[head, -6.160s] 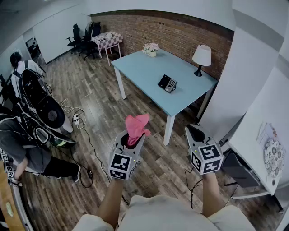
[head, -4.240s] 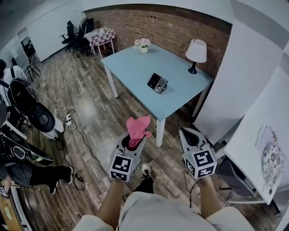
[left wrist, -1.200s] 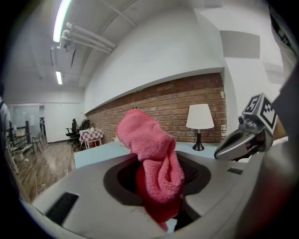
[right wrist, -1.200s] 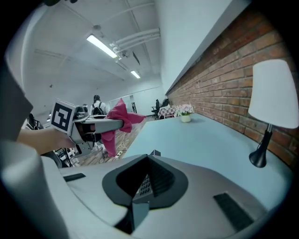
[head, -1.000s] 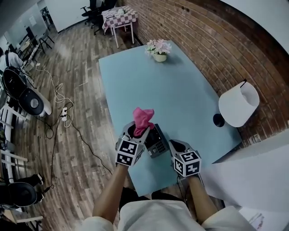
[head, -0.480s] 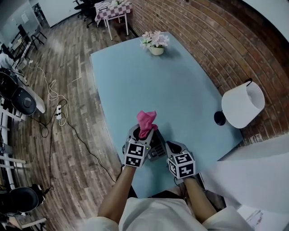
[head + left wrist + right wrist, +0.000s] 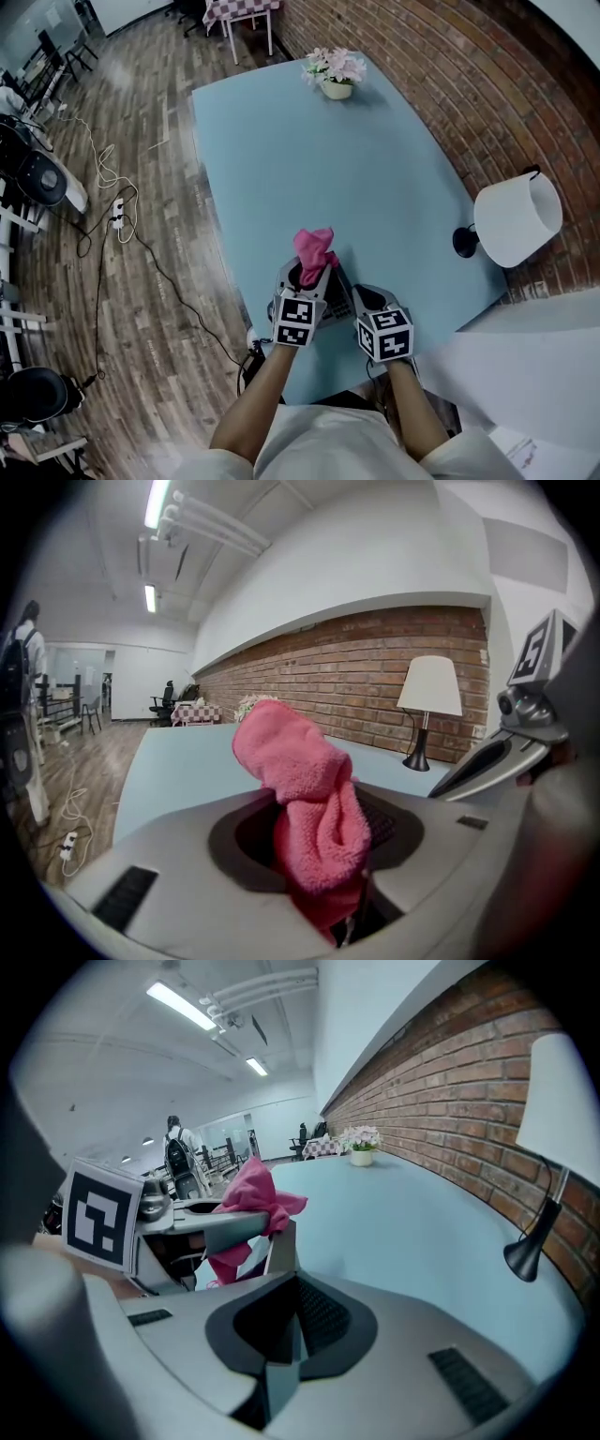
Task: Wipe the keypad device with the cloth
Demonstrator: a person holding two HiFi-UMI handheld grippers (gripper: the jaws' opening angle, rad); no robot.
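Where the task stands: the cloth (image 7: 315, 248) is at the keypad (image 7: 339, 300), yet it sticks up out of the jaws instead of lying on the keys. By my reading no stroke has been made and the whole wipe is left to you.
Your arms: both forearms reach forward and down, close together, over the near edge of the table (image 7: 281, 141). The marker cubes face up at you.
Left gripper (image 7: 312, 277): its jaws are clamped on the bunched pink cloth, most of which rises beyond the tips.
Right gripper (image 7: 364, 296): it sits just right of the left one. Its jaws are drawn close on the keypad's grey edge, steadying it as I judge.
Keypad: it lies on the table directly ahead of your right jaws, just below and right of the left tips.
Table: light blue, it runs on ahead of both grippers.
Lamp (image 7: 517, 223): its white shade is well off to the right of your right gripper.
Flowers (image 7: 336, 70): they stand far ahead of both grippers, at the table's far end.
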